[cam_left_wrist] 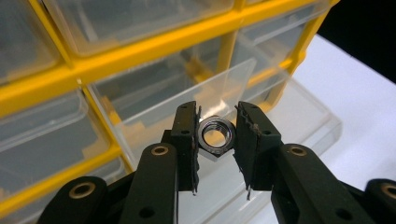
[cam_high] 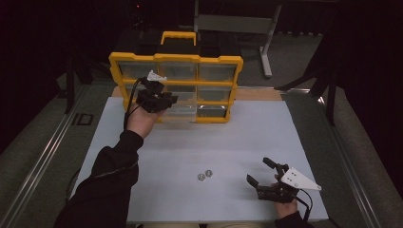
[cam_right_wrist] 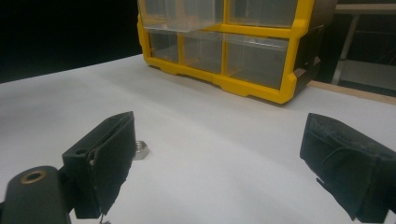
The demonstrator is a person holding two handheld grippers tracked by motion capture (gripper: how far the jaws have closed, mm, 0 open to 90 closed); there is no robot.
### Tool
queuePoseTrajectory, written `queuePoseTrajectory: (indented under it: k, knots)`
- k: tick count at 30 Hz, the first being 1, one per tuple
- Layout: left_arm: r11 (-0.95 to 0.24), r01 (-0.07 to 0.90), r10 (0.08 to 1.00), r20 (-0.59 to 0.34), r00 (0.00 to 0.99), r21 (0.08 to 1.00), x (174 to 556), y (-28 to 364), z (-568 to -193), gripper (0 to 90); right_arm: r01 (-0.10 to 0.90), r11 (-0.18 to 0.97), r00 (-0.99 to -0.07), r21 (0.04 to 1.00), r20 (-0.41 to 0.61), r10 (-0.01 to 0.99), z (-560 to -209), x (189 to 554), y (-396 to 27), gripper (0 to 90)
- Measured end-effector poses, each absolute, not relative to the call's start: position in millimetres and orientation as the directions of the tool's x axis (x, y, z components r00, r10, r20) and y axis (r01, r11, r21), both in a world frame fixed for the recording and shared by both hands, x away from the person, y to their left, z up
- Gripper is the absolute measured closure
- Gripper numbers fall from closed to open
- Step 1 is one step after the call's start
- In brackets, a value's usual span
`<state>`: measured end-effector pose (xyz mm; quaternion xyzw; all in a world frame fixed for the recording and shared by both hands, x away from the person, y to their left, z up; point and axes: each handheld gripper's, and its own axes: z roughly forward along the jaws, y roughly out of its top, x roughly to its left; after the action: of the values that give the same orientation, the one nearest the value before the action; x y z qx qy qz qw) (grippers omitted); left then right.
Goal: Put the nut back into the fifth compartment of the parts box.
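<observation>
Nut (cam_left_wrist: 215,135) sits clamped in left gripper (cam_left_wrist: 217,140) jaws, right gripper (cam_right_wrist: 224,163) jaws apart, drawer (cam_left_wrist: 299,116) contents seemingly unreadable.

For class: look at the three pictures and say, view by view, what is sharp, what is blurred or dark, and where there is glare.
High view: the white table is brightly lit, the room behind dark and grainy. Left gripper view: the nut is sharp, with a glint on its rim; the yellow drawer cabinet behind is soft. Right gripper view: the pads are blurred, the cabinet clearer.

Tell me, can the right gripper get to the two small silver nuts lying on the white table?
Probably yes. The right gripper is open, and only bare white table lies between it and the two small silver nuts.
</observation>
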<state>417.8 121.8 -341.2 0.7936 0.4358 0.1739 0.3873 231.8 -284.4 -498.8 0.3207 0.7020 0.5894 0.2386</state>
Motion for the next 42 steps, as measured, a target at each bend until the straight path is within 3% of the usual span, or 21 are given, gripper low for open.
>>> queuePoseTrajectory:
  k: [14,18,23,29,34,42]
  knots:
    - [-0.357,0.618,0.832,-0.063,0.551,0.701,429,116,-349,69.8,0.169,0.100,-0.682,0.980,0.043,0.730,-499,232,-285,10.5]
    - [-0.303,0.618,0.834,-0.112,0.541,0.725,428,121,-342,55.6,0.170,0.100,-0.682,0.980,0.043,0.730,-499,232,-285,10.5]
    - [-0.312,0.606,0.828,-0.104,0.552,0.731,423,121,-336,29.7,0.170,0.101,-0.682,0.980,0.043,0.730,-499,232,-285,10.5]
    - [-0.332,0.590,0.820,-0.085,0.567,0.736,414,121,-333,7.0,0.171,0.101,-0.681,0.980,0.043,0.731,-499,232,-284,10.5]
    - [-0.339,0.567,0.804,-0.082,0.589,0.751,403,121,-333,0.8,0.171,0.102,-0.681,0.980,0.043,0.731,-499,232,-284,10.5]
    - [-0.324,0.519,0.767,-0.102,0.633,0.791,385,130,-331,0.5,0.172,0.101,-0.681,0.980,0.044,0.731,-499,232,-284,10.6]
